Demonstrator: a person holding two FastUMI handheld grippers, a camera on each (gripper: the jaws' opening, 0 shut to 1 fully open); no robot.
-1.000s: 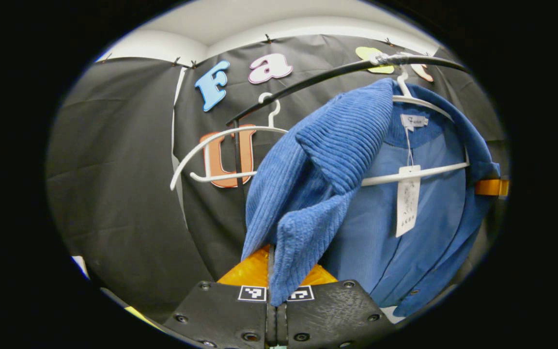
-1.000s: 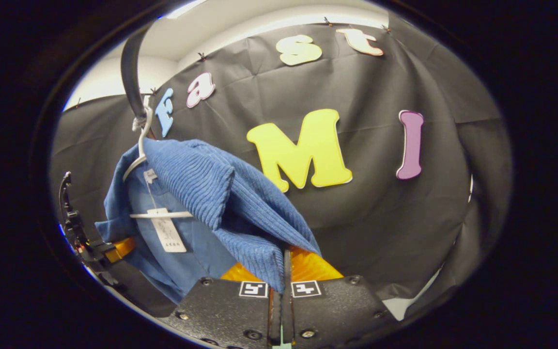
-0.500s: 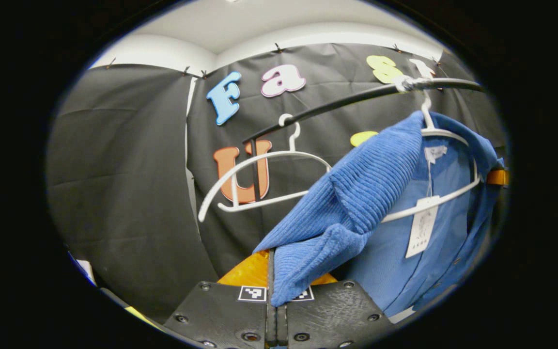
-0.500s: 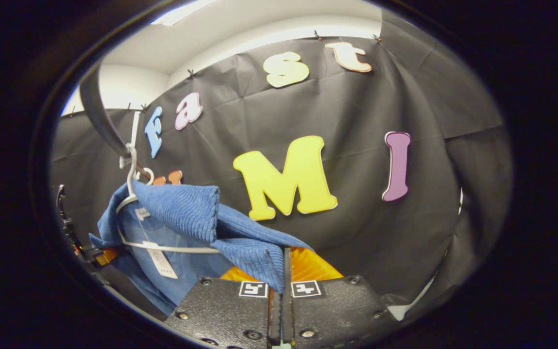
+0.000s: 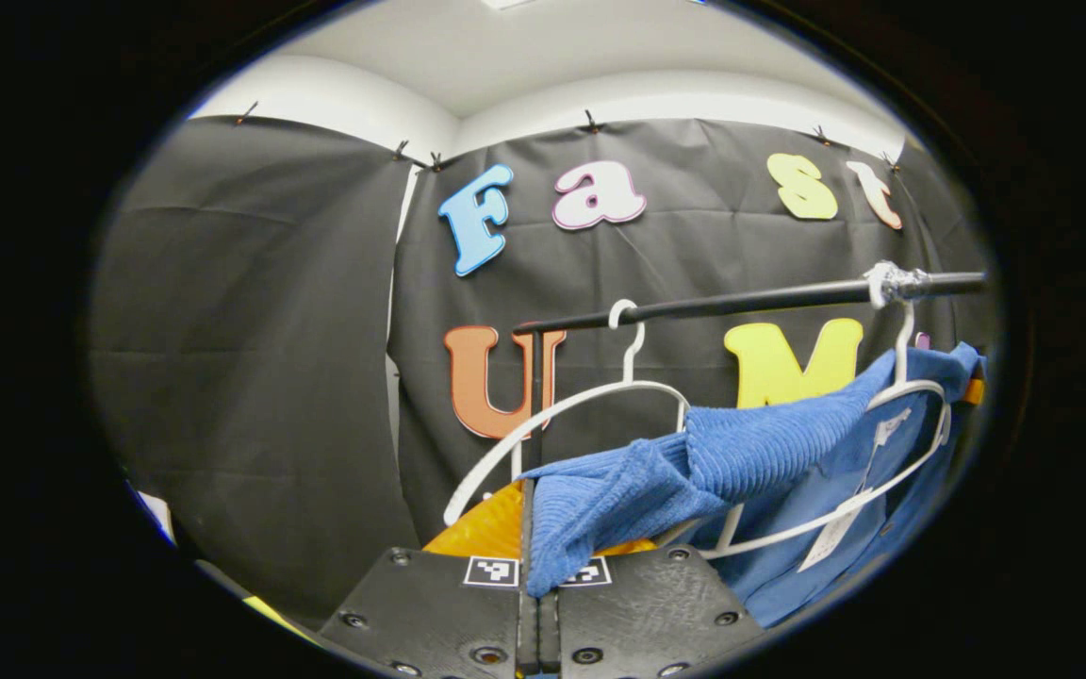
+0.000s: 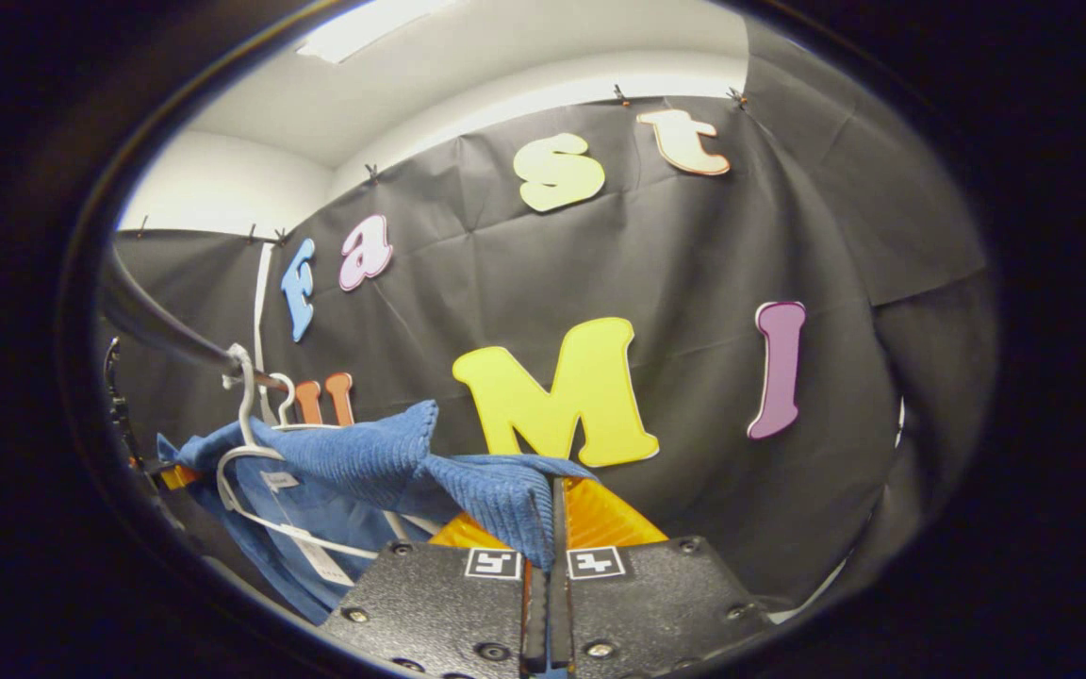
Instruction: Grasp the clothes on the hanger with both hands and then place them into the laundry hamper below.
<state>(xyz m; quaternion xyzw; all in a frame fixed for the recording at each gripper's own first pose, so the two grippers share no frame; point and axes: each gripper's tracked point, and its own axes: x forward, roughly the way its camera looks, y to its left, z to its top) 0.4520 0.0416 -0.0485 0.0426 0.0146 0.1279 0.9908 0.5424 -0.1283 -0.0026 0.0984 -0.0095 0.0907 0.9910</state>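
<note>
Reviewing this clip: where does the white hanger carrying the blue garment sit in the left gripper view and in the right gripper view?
Left gripper view: the white hanger is at the right edge, hooked on the black rail, with the blue garment draped over it.
Right gripper view: the same hanger is at lower left, under the rail, garment trailing toward the gripper.
Shared landmark: the pale wrap on the rail at the hanger's hook.

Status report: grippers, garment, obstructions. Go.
Left gripper shut on blue corduroy jacket. Right gripper shut on it too. Jacket partly hooked on white plastic hanger, under black rail. Hamper unseen.
</note>
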